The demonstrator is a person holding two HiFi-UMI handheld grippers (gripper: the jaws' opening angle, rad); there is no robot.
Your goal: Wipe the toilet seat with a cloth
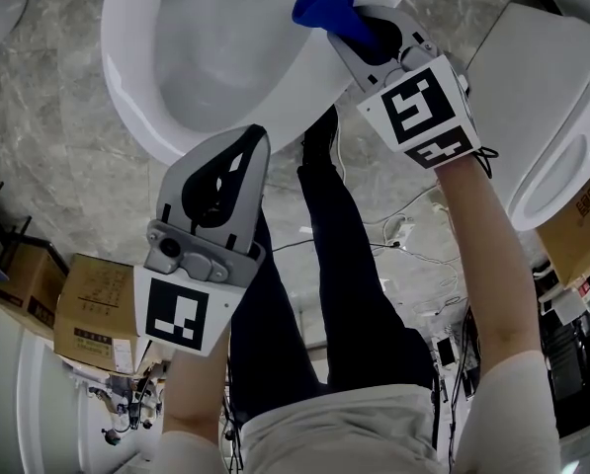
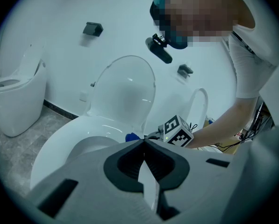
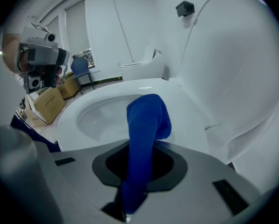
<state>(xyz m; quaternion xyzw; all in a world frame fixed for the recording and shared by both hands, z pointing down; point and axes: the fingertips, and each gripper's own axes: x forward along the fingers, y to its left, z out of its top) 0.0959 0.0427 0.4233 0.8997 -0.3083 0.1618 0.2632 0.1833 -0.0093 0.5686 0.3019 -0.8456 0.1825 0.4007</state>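
Note:
A white toilet with its seat rim point(image 1: 136, 102) fills the top of the head view, and its lid point(image 2: 125, 90) stands raised. My right gripper point(image 1: 352, 26) is shut on a blue cloth point(image 1: 324, 3), whose free end hangs over the rim point(image 3: 186, 107) on the right side of the bowl, close to or touching it. In the right gripper view the cloth point(image 3: 146, 120) runs up from between the jaws. My left gripper point(image 1: 257, 134) hovers shut and empty over the rim's near edge point(image 2: 60, 141). A bit of the cloth point(image 2: 131, 137) shows beside the right gripper's marker cube point(image 2: 179, 130).
A second toilet point(image 1: 547, 117) stands close on the right, another one point(image 2: 13, 101) off to the left. Cardboard boxes point(image 1: 92, 299) and loose cables point(image 1: 413, 245) lie on the marble floor point(image 1: 47, 166). The person's legs point(image 1: 344, 265) stand right before the bowl.

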